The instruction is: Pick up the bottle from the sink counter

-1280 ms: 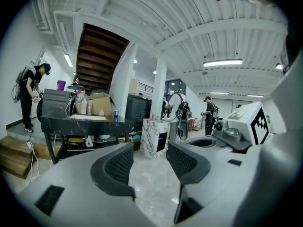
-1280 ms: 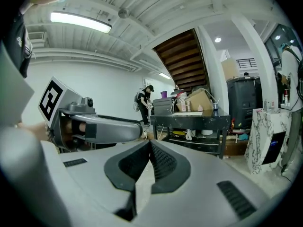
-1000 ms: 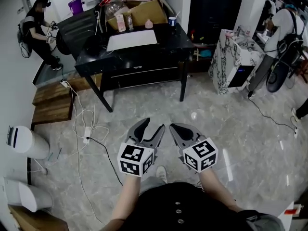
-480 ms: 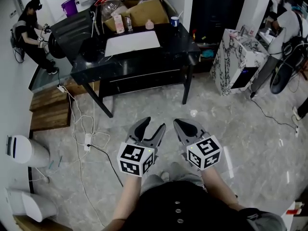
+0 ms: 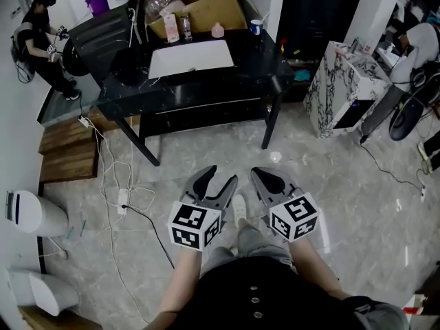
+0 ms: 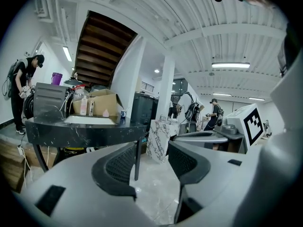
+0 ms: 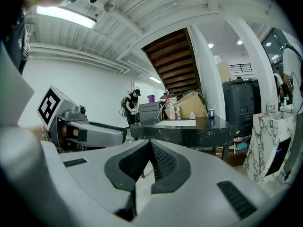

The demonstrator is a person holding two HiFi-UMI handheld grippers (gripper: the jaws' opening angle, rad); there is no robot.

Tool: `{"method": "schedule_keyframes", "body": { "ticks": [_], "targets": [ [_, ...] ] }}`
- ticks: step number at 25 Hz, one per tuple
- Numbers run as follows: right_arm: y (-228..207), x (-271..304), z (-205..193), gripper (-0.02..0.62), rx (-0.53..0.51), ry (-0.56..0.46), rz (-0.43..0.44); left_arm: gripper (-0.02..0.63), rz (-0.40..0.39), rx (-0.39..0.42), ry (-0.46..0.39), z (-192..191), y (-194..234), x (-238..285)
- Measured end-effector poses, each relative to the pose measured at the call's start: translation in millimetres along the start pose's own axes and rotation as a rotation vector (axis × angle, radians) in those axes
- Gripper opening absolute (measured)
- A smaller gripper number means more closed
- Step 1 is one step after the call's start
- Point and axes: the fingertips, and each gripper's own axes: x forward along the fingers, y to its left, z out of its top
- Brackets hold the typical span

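Observation:
A black sink counter point(image 5: 206, 81) with a white basin point(image 5: 191, 57) stands across the room. At its back, before a cardboard box point(image 5: 203, 9), stand a pink-labelled bottle point(image 5: 170, 27), a clear bottle point(image 5: 185, 27) and a small pink bottle point(image 5: 218, 30). The bottles also show in the left gripper view point(image 6: 84, 107) and in the right gripper view point(image 7: 178, 112). My left gripper point(image 5: 218, 179) point(image 6: 151, 152) is open and empty. Beside it my right gripper point(image 5: 265, 175) point(image 7: 150, 144) is shut on nothing. Both point at the counter, far short of it.
A blue cup point(image 5: 256, 26) sits at the counter's right end. A marble-patterned cabinet point(image 5: 337, 88) stands to the right. Cables point(image 5: 117, 177) trail over the floor on the left, near wooden steps point(image 5: 69, 143) and white cylinders point(image 5: 34, 208). People stand far left point(image 5: 38, 26) and far right point(image 5: 419, 47).
The counter has come nearer and lower in the head view as both grippers travelled forward together. Neither gripper's jaws have changed.

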Motion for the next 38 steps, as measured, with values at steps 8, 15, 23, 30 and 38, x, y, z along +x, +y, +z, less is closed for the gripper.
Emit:
{"method": "schedule_keyframes", "body": {
  "ticks": [8,15,23,30,38],
  "targets": [
    [-40,59,15,0.005,-0.003,-0.009,0.037,0.225,0.012,-0.003,0.017,12,37,55],
    [-86,119,30,0.005,0.002,0.009,0.068,0.225,0.038,0.008,0.013,42,84,115],
    [-143,184,49,0.005,0.000,0.006,0.093,0.225,0.068,0.016,0.010,74,136,186],
    [-181,220,60,0.005,0.004,0.012,0.114,0.225,0.087,0.012,-0.008,95,164,231],
    [-198,240,54,0.005,0.017,0.034,0.120,0.225,0.098,-0.008,0.004,93,179,251]
  ]
}}
